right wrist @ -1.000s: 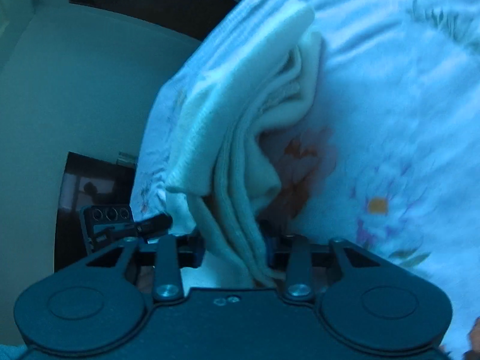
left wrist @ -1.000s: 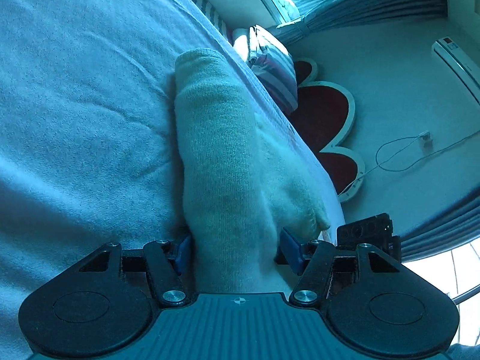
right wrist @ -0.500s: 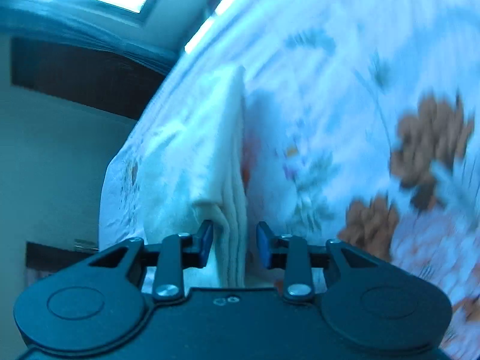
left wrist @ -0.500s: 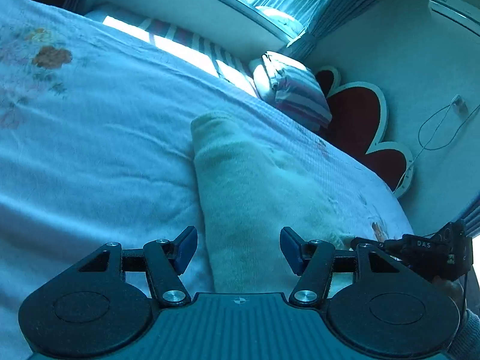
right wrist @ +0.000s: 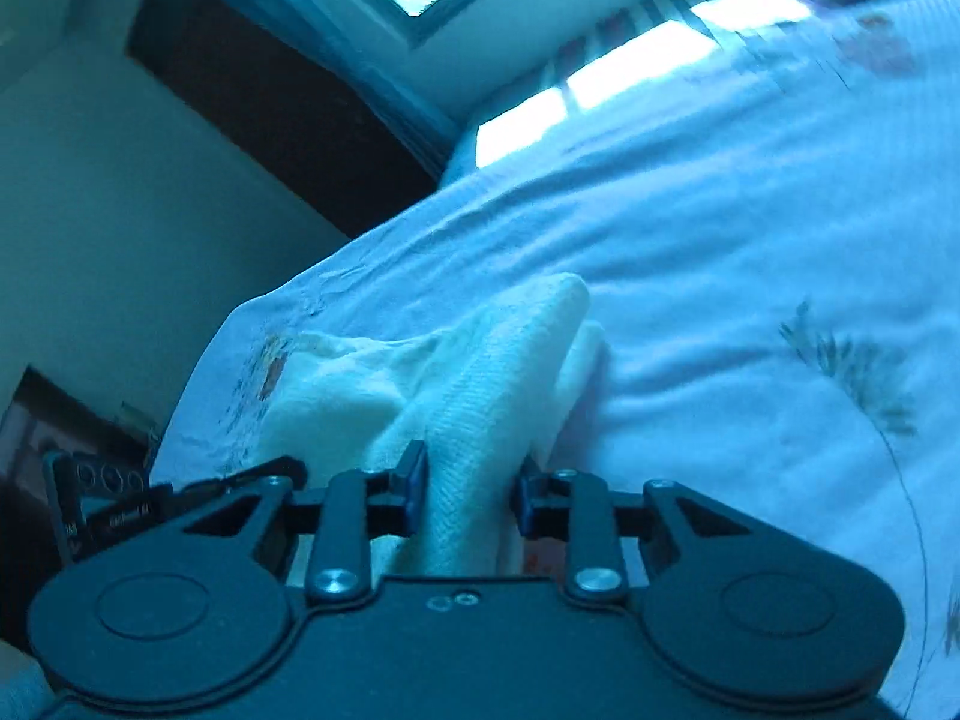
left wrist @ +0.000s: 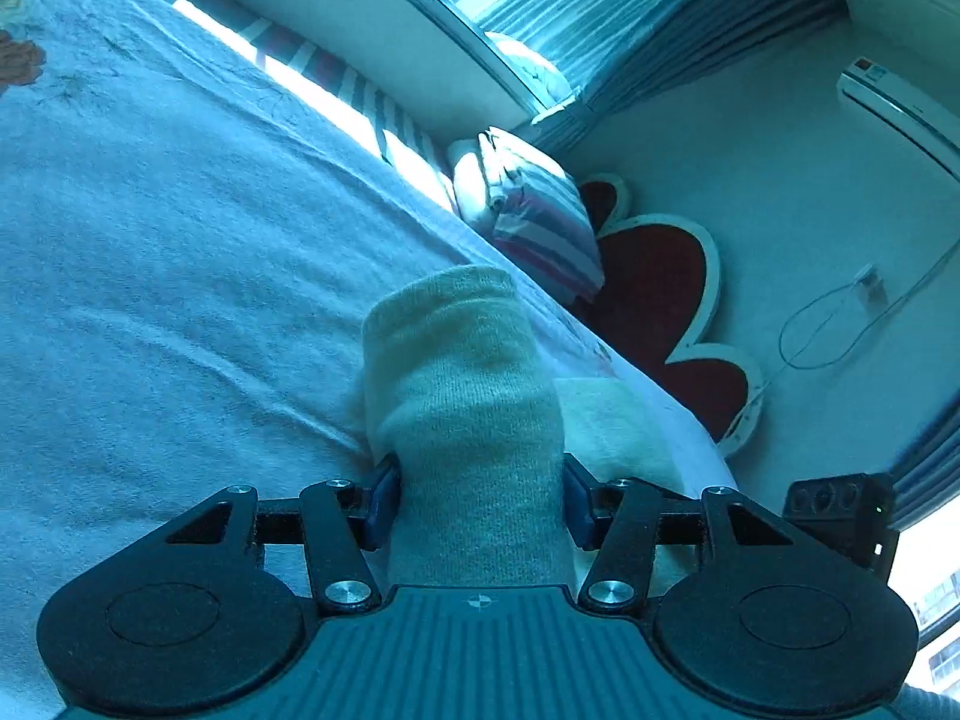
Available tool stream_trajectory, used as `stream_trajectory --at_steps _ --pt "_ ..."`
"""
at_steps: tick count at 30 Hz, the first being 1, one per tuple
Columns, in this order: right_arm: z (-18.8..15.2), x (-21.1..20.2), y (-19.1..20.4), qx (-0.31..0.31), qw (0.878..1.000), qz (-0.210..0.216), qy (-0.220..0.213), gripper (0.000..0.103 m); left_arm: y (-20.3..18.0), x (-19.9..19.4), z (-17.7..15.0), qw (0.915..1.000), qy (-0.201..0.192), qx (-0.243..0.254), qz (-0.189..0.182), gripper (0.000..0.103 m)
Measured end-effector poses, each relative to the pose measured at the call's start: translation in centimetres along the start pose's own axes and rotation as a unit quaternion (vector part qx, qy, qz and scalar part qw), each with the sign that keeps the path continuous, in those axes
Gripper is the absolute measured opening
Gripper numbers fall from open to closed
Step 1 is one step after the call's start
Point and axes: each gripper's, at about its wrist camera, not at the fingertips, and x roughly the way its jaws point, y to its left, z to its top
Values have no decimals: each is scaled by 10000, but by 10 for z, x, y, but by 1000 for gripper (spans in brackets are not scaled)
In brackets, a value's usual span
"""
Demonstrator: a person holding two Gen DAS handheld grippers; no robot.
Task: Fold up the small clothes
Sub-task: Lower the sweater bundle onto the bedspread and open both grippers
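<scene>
The left gripper has just been closing; its blue pads now press both flanks of the folded cream garment, whose long axis runs toward twelve o'clock across the bedspread. The right gripper, jaws also just narrowed, pinches the garment's stacked layers, which lead off toward one o'clock. Both claws sit at the cloth's near end, equally close, so I judge a shared lift comes next. The bed is soft and wrinkled; a striped pillow lies at one o'clock, below a curtained window.

One garment, one pillow
</scene>
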Motion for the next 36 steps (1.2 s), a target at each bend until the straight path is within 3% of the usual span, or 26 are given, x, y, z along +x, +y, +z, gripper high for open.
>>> stream_trajectory --at_steps 1,3,4,6,8,9,12,13,15,18,19,21,25,26,29,31,33,34,36 --pt "1 0 7 -369 9993 70 -65 28 5 2 -2 9997 -10 22 261 54" --pt "4 9 8 -744 9968 -294 6 29 10 4 -6 9997 -119 -23 233 53" --pt "6 19 1 -612 9968 -488 148 29 4 5 -6 9993 -131 82 350 53" --pt "6 28 -6 -156 9990 -394 135 34 -9 4 -6 9978 -69 282 596 53" --pt "-1 14 -1 68 9984 -549 116 46 -25 -9 -3 9950 -76 513 849 55" --pt "-2 2 1 66 9978 -662 2 47 -35 -21 -3 9917 -172 763 1022 56" --pt "-7 -31 23 -180 9965 -756 -323 44 -61 -51 -15 9852 -204 1136 1270 71" --pt "-12 -38 33 -238 9973 -676 -171 44 -70 -58 -24 9842 -180 1245 1246 79" --pt "-31 -49 55 -616 9960 -646 66 47 -85 -67 -47 9779 -38 1464 1494 80" --pt "-65 -40 96 -1140 9904 -659 420 42 -99 -69 -78 9679 25 1655 1893 80" --pt "-76 -38 105 -1358 9870 -712 481 43 -101 -66 -87 9630 78 1712 2082 80" --pt "-94 -20 122 -1980 9703 -1237 639 43 -103 -63 -102 9538 109 1790 2411 80" --pt "-115 -7 125 -2781 9341 -2137 673 41 -88 -80 -114 9541 -32 1634 2511 81" --pt "-115 -12 118 -2637 9369 -2202 642 45 -86 -87 -115 9555 -107 1524 2524 81" --pt "-106 -22 100 -2221 9450 -2309 664 45 -87 -101 -122 9515 -195 1676 2574 82" --pt "-101 -37 100 -1974 9534 -2237 452 44 -91 -110 -126 9498 -260 1707 2608 82" --pt "-98 -55 99 -1546 9685 -1947 171 53 -98 -119 -130 9488 -281 1668 2667 82" --pt "-99 -60 99 -1422 9705 -1943 115 56 -104 -125 -132 9488 -315 1652 2674 82" --pt "-102 -73 104 -1324 9684 -2111 -84 75 -119 -138 -138 9457 -459 1686 2741 83"
